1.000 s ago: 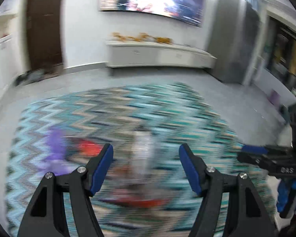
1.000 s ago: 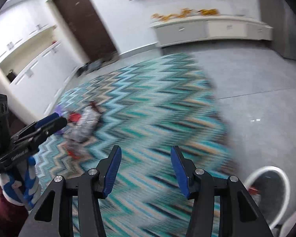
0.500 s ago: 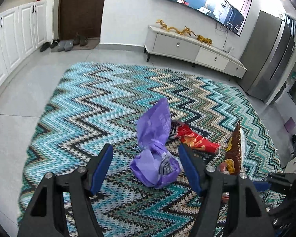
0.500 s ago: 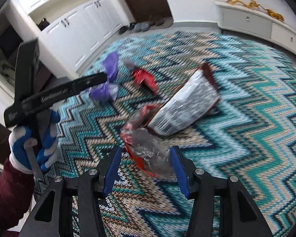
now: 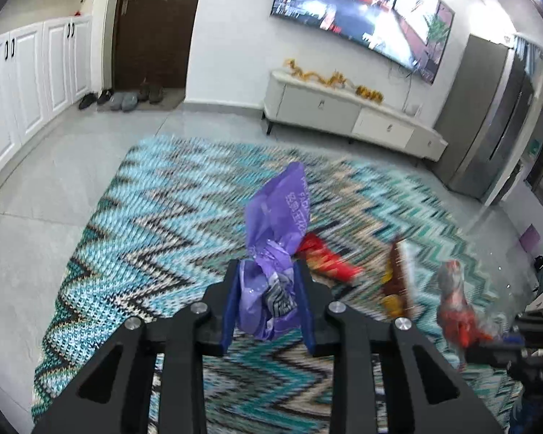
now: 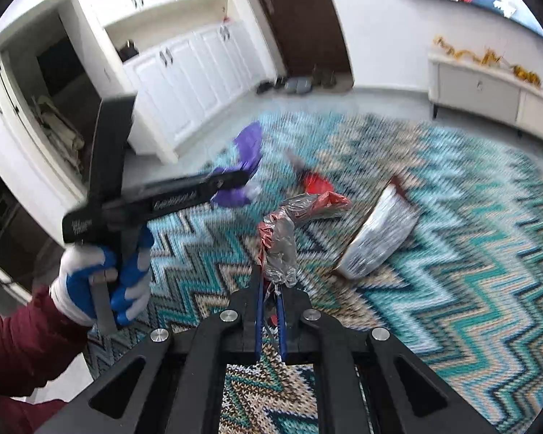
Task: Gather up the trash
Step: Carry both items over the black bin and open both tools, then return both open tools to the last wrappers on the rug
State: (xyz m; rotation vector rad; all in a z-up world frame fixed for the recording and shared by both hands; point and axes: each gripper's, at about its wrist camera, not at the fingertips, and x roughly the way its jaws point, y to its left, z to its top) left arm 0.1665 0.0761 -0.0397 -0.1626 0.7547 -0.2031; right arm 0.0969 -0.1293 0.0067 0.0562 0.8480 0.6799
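Left wrist view, bottom centre: left gripper (image 5: 268, 289), jaws just closed in, blue pads (image 5: 231, 303) pressing both sides of a crumpled purple bag (image 5: 275, 231). The bag's lower bunch sits between the pads; its upper part stands above the fingertips, mid-frame. White printing on the bag is too blurred to read.

Right wrist view, bottom centre: right gripper (image 6: 269, 311), jaws just closed to a narrow slit, clamped on the tail of a crinkled red-and-silver wrapper (image 6: 282, 238). The wrapper rises above the fingertips and bends toward the right of the frame.

Same view, left side: a gloved hand (image 6: 101, 285) in blue and white, with a dark red sleeve (image 6: 14, 329), holds the left gripper's handle; the purple bag shows at its tip, upper centre.

On the zigzag rug (image 6: 470, 253), teal, black and beige:
- silver snack bag (image 6: 376, 242) with a dark brown edge, right of centre, lying open-end toward the camera.
- red packet (image 6: 316, 182), just beyond the held wrapper, centre.
In the left wrist view the red packet lies just right of the purple bag; rug blurred.

Far field: white cabinets (image 5: 29, 83) upper left, dark door (image 5: 152, 25) with shoes (image 5: 123, 99) at its foot, low white TV stand (image 5: 344, 112) under a wall screen (image 5: 362, 18), upper right.
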